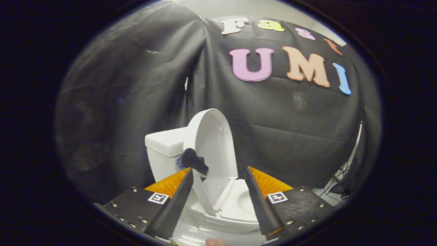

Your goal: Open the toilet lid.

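From my end the toilet lid (214,143) was plain white, same as the tank (165,150) and the seat (235,205). A small black tab (193,160) stuck out at the lid's edge, with a bit of blue just behind it. The gripper (218,189) carried black-and-white square marker tags (158,197) on its body. The booth wall (129,102) was black cloth, creased.
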`<move>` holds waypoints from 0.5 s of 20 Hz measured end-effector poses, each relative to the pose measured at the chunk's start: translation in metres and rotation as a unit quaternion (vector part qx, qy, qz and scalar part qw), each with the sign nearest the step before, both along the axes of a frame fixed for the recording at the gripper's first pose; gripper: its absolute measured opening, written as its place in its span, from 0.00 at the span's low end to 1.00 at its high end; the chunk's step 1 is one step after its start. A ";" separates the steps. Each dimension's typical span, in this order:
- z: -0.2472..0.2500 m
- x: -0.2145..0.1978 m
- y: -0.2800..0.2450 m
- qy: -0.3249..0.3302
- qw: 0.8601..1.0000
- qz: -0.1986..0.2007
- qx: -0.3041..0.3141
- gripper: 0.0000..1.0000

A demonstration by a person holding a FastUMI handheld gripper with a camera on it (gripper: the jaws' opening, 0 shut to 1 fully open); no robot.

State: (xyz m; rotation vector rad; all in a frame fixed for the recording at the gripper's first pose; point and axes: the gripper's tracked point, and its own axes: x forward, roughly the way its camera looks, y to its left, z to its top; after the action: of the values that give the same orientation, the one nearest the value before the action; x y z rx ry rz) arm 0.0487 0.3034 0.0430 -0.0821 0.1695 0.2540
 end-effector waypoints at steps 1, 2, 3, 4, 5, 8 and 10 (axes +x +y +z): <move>0.002 -0.001 -0.018 0.003 1.000 -0.007 0.010 0.94; 0.001 0.000 -0.039 0.008 1.000 -0.018 0.016 0.94; -0.001 0.000 -0.061 0.012 0.999 -0.033 0.020 0.95; -0.005 -0.001 -0.083 0.018 0.998 -0.044 0.029 0.96; -0.008 -0.004 -0.100 0.017 0.998 -0.049 0.047 0.97; -0.032 -0.007 -0.137 0.046 0.991 -0.058 0.107 0.98; -0.029 -0.007 -0.157 0.049 0.989 -0.069 0.121 0.99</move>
State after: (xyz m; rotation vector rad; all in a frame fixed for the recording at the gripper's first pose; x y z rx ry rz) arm 0.0416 0.1468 0.0139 0.1828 0.2392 0.1380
